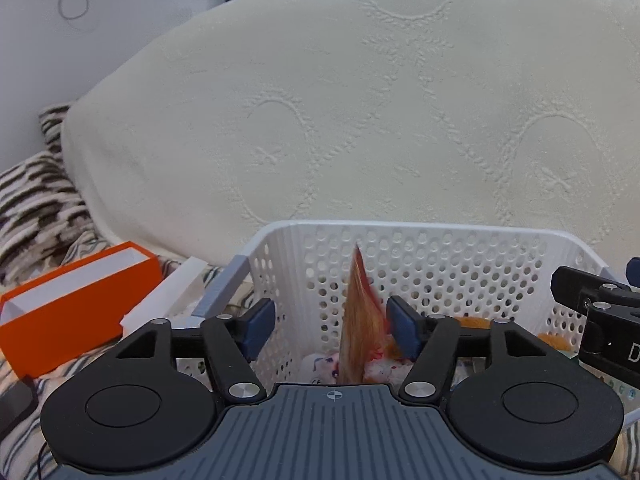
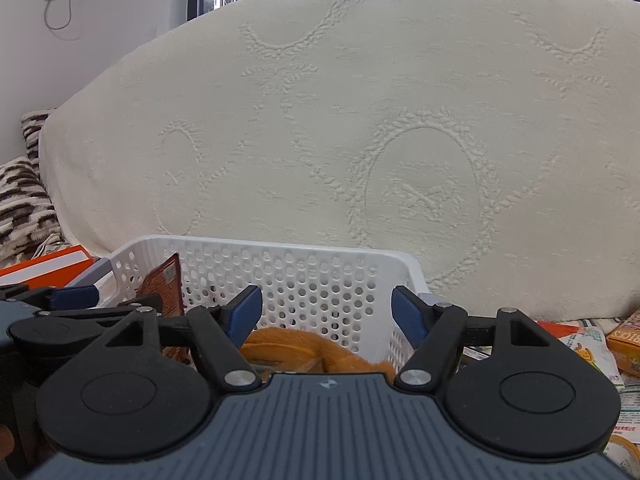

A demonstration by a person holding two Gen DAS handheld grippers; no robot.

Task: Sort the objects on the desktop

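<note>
White perforated basket sits against a cream embossed mattress. Left wrist view only: an open orange box left of the basket, and an orange snack packet on edge inside it, blurred, between the wide-open pads of the left gripper, untouched. Right wrist view only: printed packets right of the basket, lettering too partial to read. Right gripper jaws wide, empty, over an orange plush in the basket.
</note>
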